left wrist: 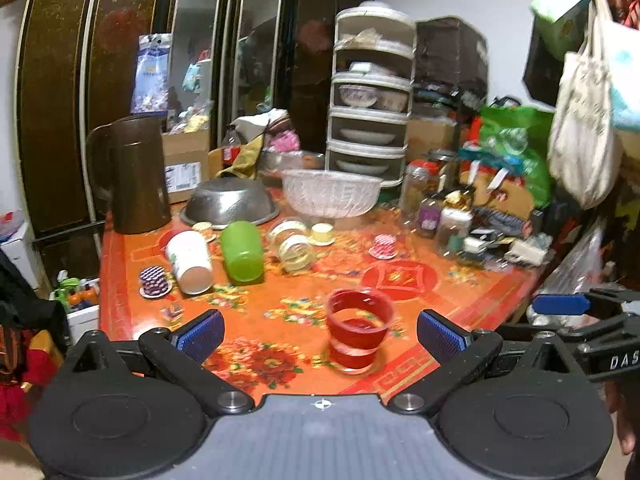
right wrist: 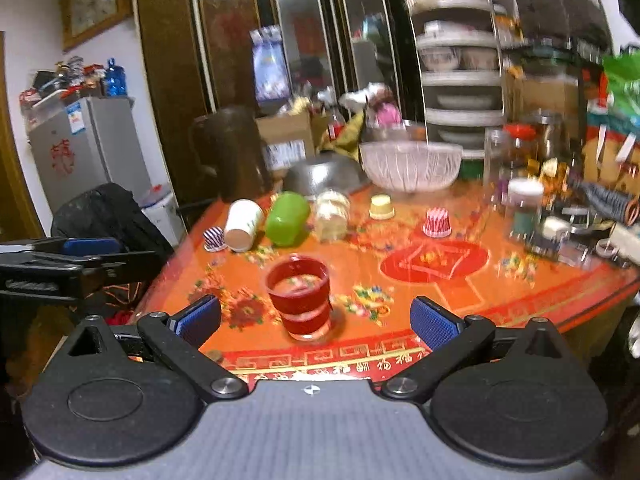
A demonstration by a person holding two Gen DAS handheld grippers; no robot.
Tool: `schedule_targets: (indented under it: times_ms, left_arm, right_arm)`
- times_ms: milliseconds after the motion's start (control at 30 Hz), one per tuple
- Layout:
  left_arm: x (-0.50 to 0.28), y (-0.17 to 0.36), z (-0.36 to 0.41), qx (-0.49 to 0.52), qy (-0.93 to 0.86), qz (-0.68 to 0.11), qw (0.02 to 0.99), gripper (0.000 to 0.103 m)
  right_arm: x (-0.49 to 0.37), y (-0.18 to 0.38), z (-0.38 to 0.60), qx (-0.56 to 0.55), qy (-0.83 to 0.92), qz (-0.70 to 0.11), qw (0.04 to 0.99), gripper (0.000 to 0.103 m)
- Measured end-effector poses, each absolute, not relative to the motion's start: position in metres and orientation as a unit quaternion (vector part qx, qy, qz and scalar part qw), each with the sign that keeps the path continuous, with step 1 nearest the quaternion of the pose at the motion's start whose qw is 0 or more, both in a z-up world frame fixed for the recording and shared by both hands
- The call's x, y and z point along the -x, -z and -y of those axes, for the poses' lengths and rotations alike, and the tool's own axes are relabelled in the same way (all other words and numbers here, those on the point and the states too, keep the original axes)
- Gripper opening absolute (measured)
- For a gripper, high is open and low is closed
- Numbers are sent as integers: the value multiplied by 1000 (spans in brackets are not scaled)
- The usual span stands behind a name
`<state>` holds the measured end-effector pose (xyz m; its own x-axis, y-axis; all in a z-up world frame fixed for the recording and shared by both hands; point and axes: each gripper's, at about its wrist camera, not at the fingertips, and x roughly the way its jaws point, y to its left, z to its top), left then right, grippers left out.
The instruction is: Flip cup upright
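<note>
A clear red cup (left wrist: 357, 330) stands upright on the orange patterned table (left wrist: 460, 300), near its front edge. It also shows in the right wrist view (right wrist: 300, 296). My left gripper (left wrist: 320, 334) is open, its blue pads either side of the cup and a little short of it. My right gripper (right wrist: 316, 320) is open too, also just short of the cup. Further back a green cup (left wrist: 242, 252), a white paper cup (left wrist: 190, 256) and a clear jar (left wrist: 294, 244) lie on their sides.
A brown jug (left wrist: 134, 174), an upturned steel bowl (left wrist: 230, 202) and a clear basket bowl (left wrist: 330, 192) stand at the back. Small capsules (left wrist: 154, 282) dot the table. Bottles and clutter (left wrist: 452, 216) crowd the right side. A stacked dish rack (left wrist: 370, 92) stands behind.
</note>
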<state>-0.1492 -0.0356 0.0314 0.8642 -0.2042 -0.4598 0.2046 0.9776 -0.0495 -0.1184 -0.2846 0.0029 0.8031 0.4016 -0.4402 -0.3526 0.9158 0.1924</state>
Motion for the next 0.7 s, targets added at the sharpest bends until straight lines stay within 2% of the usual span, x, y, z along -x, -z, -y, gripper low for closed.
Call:
schedule_targets:
  times_ms: [700]
  left_arm:
    - [138,-17,32,12,88,-264,960,103]
  right_arm:
    - [115,5,279,-59,-219,-249,942,102]
